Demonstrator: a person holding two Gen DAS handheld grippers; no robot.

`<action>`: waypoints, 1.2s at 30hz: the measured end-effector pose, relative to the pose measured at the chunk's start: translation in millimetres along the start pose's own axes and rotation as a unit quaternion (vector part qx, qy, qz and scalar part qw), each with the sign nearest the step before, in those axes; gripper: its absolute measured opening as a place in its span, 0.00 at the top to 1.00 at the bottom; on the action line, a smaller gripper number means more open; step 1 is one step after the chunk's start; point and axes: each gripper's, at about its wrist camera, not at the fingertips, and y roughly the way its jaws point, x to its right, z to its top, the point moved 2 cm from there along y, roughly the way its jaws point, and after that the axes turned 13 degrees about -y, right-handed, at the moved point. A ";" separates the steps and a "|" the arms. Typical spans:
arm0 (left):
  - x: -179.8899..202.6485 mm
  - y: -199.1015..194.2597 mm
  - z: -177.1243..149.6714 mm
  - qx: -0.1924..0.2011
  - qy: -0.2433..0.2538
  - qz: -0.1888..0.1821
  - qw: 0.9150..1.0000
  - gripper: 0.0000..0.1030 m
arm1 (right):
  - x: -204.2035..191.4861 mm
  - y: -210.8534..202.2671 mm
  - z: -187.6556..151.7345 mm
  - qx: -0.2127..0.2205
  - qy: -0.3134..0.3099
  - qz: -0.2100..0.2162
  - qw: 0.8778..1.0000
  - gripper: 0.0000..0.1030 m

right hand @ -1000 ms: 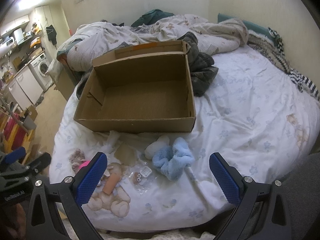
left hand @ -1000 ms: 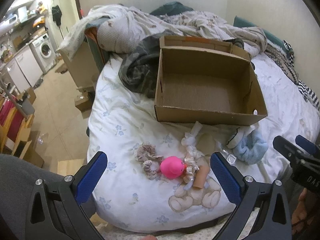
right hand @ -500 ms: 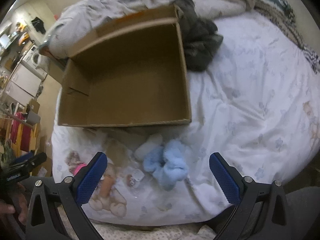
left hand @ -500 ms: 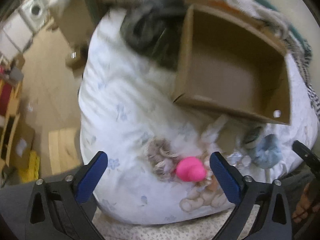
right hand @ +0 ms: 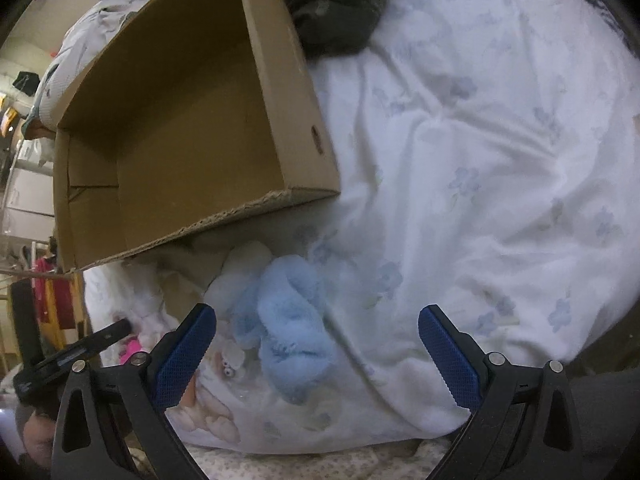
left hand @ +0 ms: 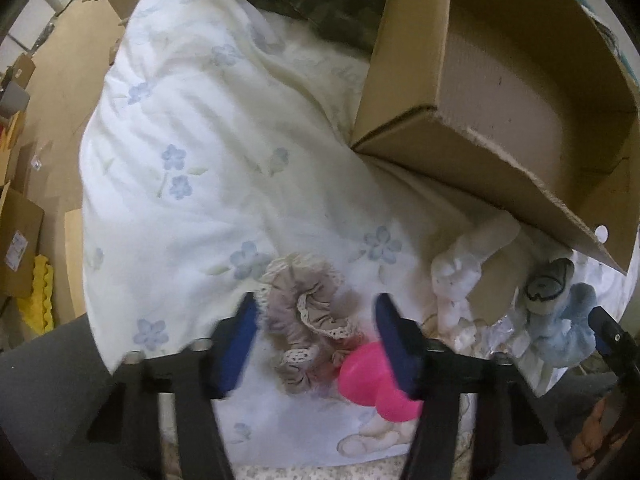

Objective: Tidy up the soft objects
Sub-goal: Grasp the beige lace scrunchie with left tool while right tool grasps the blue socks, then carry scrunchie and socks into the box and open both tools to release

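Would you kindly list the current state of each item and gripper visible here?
cardboard box: open-topped, nothing visible inside.
beige scrunchie: lying on the duvet, between the left gripper's fingers, not yet gripped.
pink toy: on the duvet, beside the scrunchie.
blue fluffy item: lying loose outside the box.
left gripper: open.
right gripper: open, holding nothing.

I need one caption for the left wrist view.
Left gripper open around a lace-trimmed scrunchie on the bed, beside a pink toy.
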 end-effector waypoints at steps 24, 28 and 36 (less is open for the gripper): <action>-15.1 -106.7 -16.3 0.161 0.024 -0.032 0.986 0.86 | -46.1 -61.9 -5.5 0.067 -0.088 0.074 0.991 0.83; 6.3 -130.4 -10.8 0.183 0.049 -0.050 0.981 0.86 | -46.2 -88.1 1.1 0.086 -0.103 0.093 0.987 0.83; 62.3 -158.1 1.7 0.219 0.106 -0.071 0.967 0.86 | -52.7 -122.8 34.3 0.165 -0.124 0.113 0.972 0.83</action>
